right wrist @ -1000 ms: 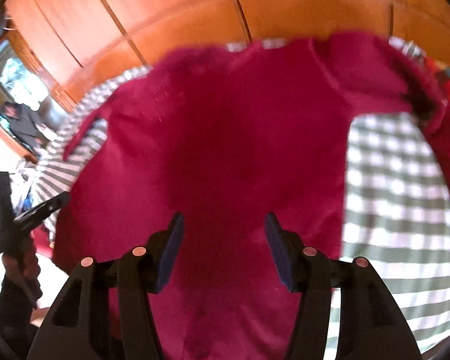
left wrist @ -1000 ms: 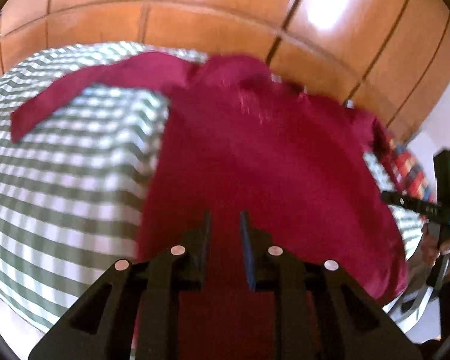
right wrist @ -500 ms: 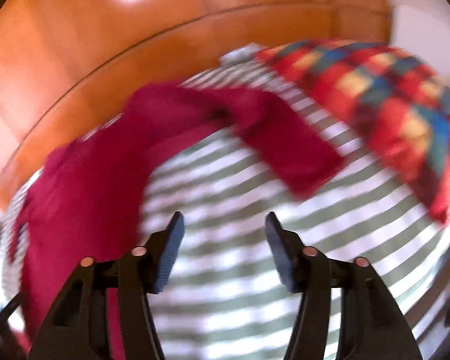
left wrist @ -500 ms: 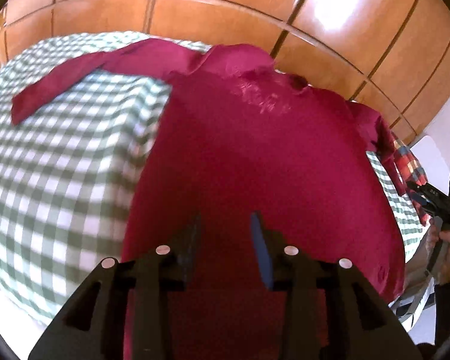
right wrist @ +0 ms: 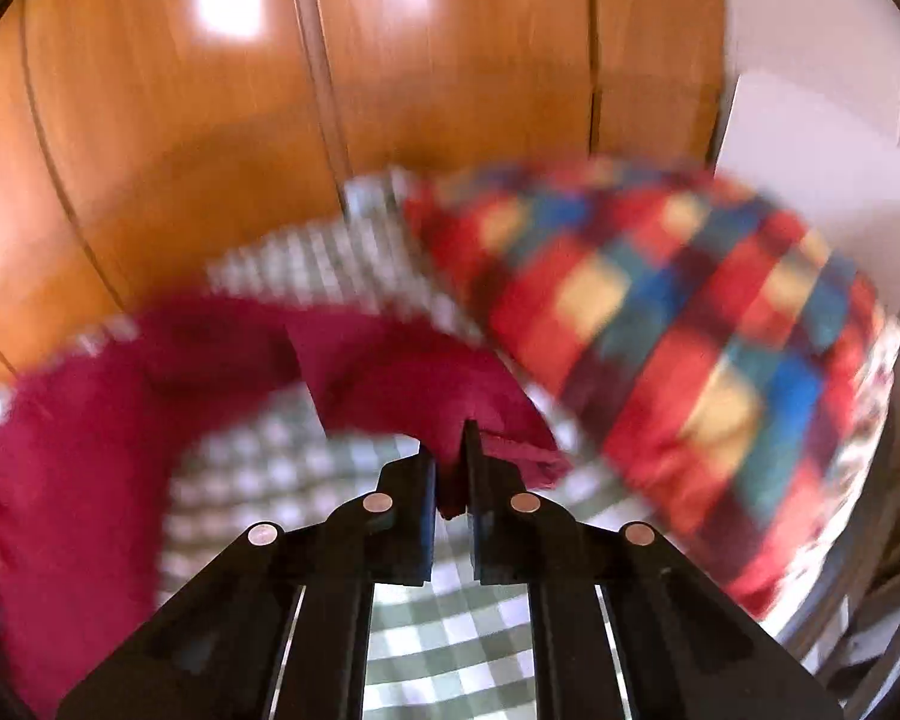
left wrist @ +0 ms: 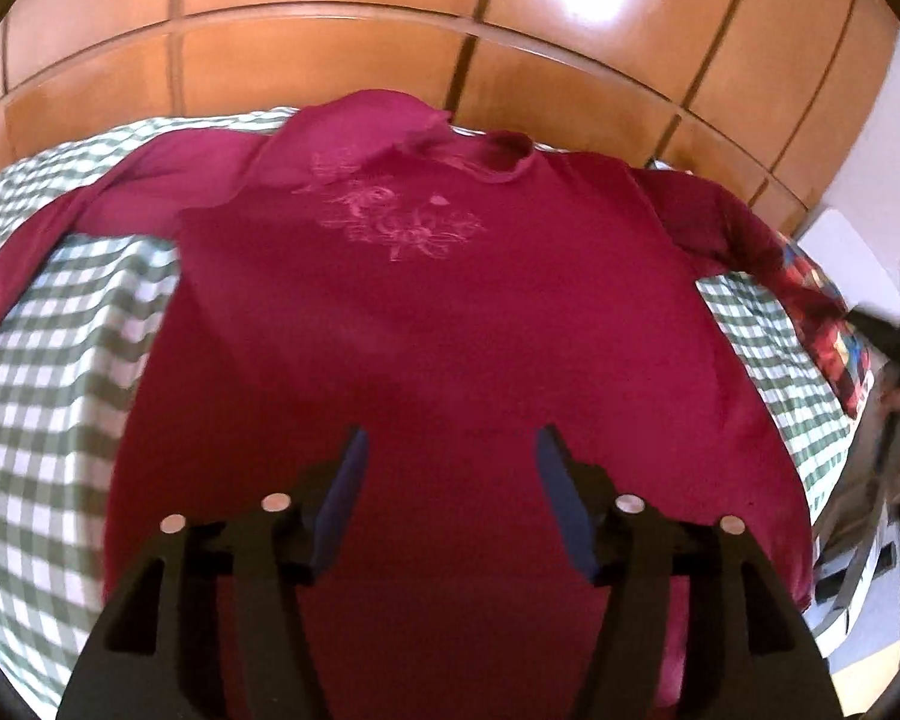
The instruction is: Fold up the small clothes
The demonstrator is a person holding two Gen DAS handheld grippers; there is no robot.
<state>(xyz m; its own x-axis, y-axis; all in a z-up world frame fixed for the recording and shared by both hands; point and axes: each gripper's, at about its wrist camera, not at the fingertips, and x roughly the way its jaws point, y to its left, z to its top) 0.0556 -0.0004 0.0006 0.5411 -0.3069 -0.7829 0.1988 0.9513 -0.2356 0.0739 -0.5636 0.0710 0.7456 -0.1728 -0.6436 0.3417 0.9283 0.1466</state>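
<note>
- We see a dark pink long-sleeved cloth shirt (left wrist: 450, 324) lying flat, front side up.
- It has a pale pink flower picture (left wrist: 399, 222) on the chest.
- Its round neck hole (left wrist: 498, 159) is at the far end, and its bottom edge is close to us.
- One sleeve (left wrist: 60, 228) stretches out straight to the side.
- The other sleeve (right wrist: 402, 384) bends near its end, and that end is pinched and lifted up.

One crimson shirt (left wrist: 450, 324), one checked cloth (left wrist: 48, 420), one plaid pillow (right wrist: 678, 324), two claws.
</note>
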